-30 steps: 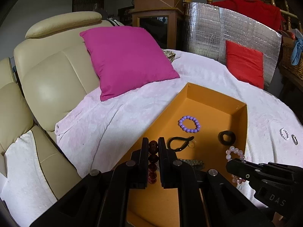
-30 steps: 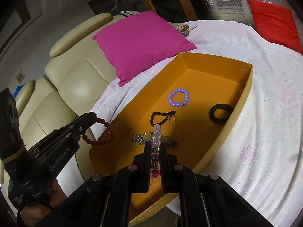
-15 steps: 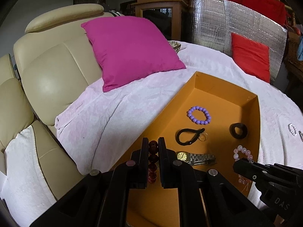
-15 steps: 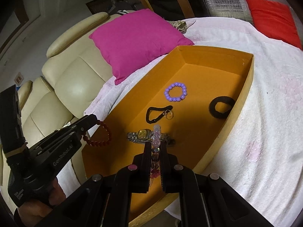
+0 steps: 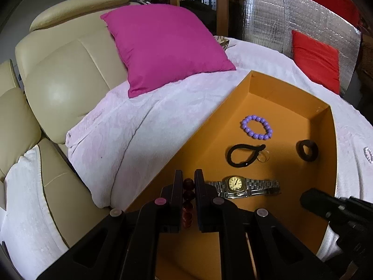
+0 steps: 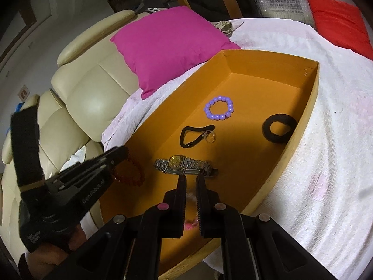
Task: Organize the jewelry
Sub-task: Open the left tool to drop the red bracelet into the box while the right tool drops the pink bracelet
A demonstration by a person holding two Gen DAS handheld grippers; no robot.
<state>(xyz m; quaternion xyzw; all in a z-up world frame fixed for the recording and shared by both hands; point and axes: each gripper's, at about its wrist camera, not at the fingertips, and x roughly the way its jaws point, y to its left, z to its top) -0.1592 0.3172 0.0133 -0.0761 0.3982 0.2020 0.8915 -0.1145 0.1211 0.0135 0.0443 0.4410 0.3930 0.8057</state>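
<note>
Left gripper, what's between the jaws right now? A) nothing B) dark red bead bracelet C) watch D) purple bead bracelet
B: the left gripper is shut on the dark red bead bracelet, while the purple bracelet and watch lie in the orange box.

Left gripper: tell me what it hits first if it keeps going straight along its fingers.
Probably the orange box's floor. The left gripper, shut on the dark red bead bracelet, points down at bare floor left of the watch; depth is unclear.
</note>
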